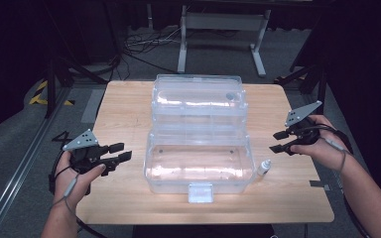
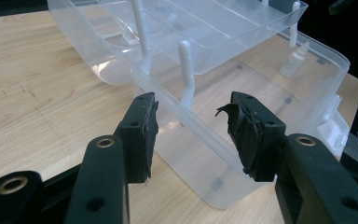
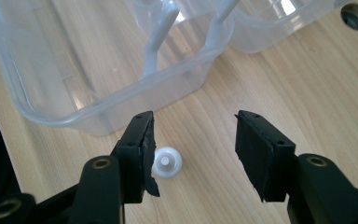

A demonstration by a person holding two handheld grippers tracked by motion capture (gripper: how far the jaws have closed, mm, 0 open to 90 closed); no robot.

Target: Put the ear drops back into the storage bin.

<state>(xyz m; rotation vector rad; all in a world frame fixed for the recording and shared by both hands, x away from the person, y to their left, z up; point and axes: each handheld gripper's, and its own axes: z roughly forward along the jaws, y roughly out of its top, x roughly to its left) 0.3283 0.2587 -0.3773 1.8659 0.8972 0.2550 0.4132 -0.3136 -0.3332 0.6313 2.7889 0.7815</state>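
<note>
On the wooden worktop, a small white dropper bottle stands unlabelled beside a clear box; right tool wide, left tool wide, both holding nothing.

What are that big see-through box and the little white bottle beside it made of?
The box looks like clear, glossy plastic: the wood grain shows through its walls and its rims catch the light. The little bottle seems to be white, matte plastic, opaque with a soft sheen. The table looks like pale wood or wood-look laminate.
</note>
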